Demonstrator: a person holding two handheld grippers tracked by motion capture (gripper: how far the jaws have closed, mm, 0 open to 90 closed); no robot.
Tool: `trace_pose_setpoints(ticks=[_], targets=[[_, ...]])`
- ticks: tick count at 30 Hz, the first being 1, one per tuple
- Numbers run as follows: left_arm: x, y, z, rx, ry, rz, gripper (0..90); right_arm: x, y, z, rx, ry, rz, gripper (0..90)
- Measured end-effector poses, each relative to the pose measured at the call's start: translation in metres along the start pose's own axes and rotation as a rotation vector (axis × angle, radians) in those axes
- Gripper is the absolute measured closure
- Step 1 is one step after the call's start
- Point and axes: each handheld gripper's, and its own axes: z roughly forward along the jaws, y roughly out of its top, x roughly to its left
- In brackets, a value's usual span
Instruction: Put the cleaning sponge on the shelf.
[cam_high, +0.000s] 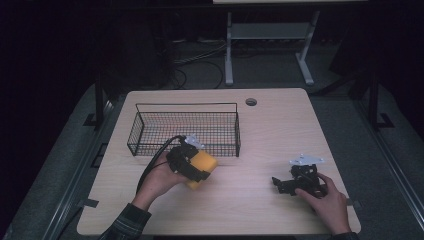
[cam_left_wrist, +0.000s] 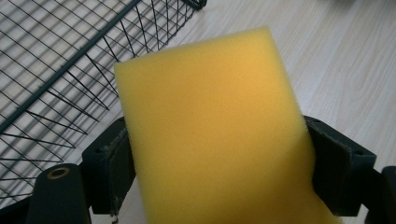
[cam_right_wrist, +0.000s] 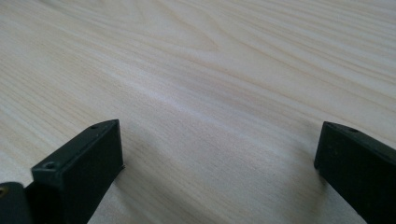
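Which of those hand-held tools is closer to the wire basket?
Left. The left tool, clamped on the yellow sponge, sits just in front of the wire basket. The right tool rests open, far off toward the table's right edge.

I see a light wood-grain table (cam_high: 260, 125) with rounded corners and a round cable grommet (cam_high: 251, 102) near its far edge. A grey carpeted floor (cam_high: 60, 165) surrounds the table. Beyond the far edge, I see a white metal stand (cam_high: 228, 50) with two legs, and dark cables (cam_high: 200, 60) lying on the floor beside it.
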Motion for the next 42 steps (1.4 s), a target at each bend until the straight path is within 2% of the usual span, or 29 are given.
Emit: trace_pose_setpoints(ticks=[16,24,37,42], targets=[[0.011,0.019,-0.020,-0.014,0.014,0.014,18.7,0.000,0.000,0.000,-0.002,0.001,-0.001,0.3],[0.026,0.030,-0.029,-0.015,0.045,0.009,18.8,0.000,0.000,0.000,0.000,0.002,-0.001,0.3],[0.047,0.040,-0.034,-0.006,0.071,-0.007,18.8,0.000,0.000,0.000,0.000,0.002,-0.001,0.3],[0.059,0.045,-0.038,-0.007,0.097,-0.026,18.9,0.000,0.000,0.000,0.000,0.000,0.001,0.3]])
